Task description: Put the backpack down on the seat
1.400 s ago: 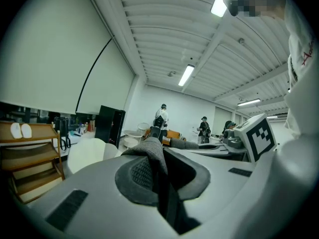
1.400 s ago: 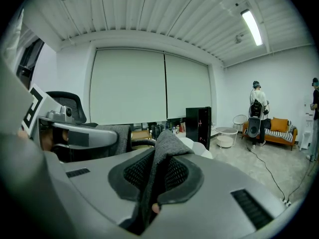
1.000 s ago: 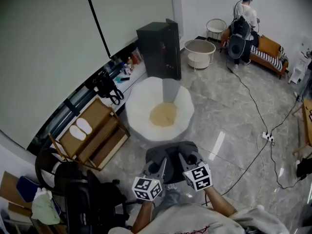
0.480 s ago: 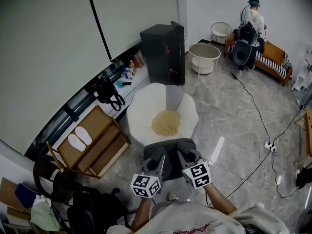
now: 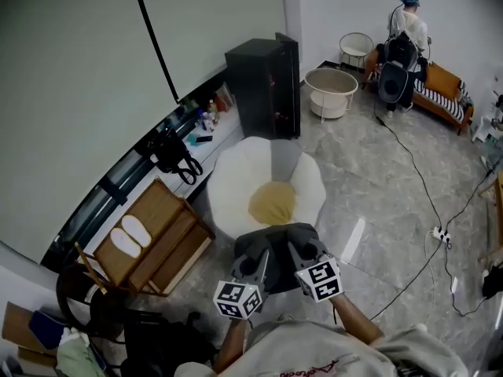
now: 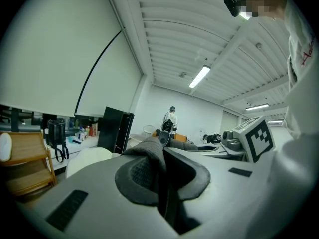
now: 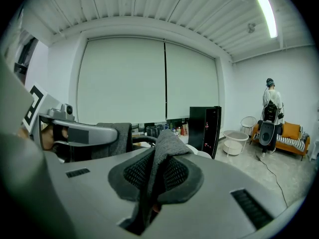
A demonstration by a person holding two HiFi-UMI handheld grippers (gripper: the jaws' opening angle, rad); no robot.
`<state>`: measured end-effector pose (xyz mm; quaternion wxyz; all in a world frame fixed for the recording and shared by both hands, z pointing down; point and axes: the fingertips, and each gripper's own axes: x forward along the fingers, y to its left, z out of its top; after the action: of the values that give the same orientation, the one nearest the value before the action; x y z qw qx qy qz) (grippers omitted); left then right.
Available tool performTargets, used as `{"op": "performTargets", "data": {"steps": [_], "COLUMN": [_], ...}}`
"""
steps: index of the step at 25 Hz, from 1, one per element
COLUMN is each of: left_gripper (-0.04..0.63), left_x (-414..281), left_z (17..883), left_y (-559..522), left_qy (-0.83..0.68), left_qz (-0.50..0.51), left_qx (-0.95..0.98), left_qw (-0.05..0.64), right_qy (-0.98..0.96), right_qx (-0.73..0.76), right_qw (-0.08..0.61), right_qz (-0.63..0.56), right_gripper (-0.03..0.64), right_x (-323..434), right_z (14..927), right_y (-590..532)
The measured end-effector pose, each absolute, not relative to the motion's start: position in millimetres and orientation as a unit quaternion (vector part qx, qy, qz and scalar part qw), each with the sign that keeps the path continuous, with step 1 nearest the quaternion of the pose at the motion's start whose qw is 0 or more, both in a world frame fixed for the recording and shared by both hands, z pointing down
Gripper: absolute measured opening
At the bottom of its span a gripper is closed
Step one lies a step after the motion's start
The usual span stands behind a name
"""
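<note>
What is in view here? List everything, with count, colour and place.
backpack: one, grey, held up in front of the person, on the near side of the seat
seat: one, white, round, on the floor beyond the backpack
cushion: one, tan, in the seat
cabinet: one, black, behind the seat
round stands: two, white, right of the cabinet
wooden rack: one, brown, left of the seat
slippers: one pair, white, on the rack
sofa: one, orange, far right
other person: one, white top, by the sofa
power strip: one, white, floor at right
left hand-held gripper: grey, shut on the backpack
right hand-held gripper: grey, shut on the backpack
</note>
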<state>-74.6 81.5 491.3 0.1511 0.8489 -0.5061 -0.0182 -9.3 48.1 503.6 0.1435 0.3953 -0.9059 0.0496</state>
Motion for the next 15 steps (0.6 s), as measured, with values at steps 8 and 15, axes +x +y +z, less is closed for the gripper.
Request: {"op": "performTargets", "data": {"steps": [8,15], "left_gripper": [0.054,0.054], "left_x": [-82.2,-84.1], "left_z": [498.7,499.6], "left_y": [88.8,99.9], "left_qy": [-0.497,-0.498], "left_qz": [-0.019,-0.025], "left_qx": [0.852,0.85], "left_qw": [0.164,0.169], "right_qy": [-0.901,-0.899], "right_qx": [0.404,0.407], "right_qw": [0.145,0.145], "right_qz": [0.068,0.073], "right_gripper": [0.049,0.049], "right_x": [-16.0,-19.9], "right_z": [511.0,509.5], "right_y": [56.6,65.8]}}
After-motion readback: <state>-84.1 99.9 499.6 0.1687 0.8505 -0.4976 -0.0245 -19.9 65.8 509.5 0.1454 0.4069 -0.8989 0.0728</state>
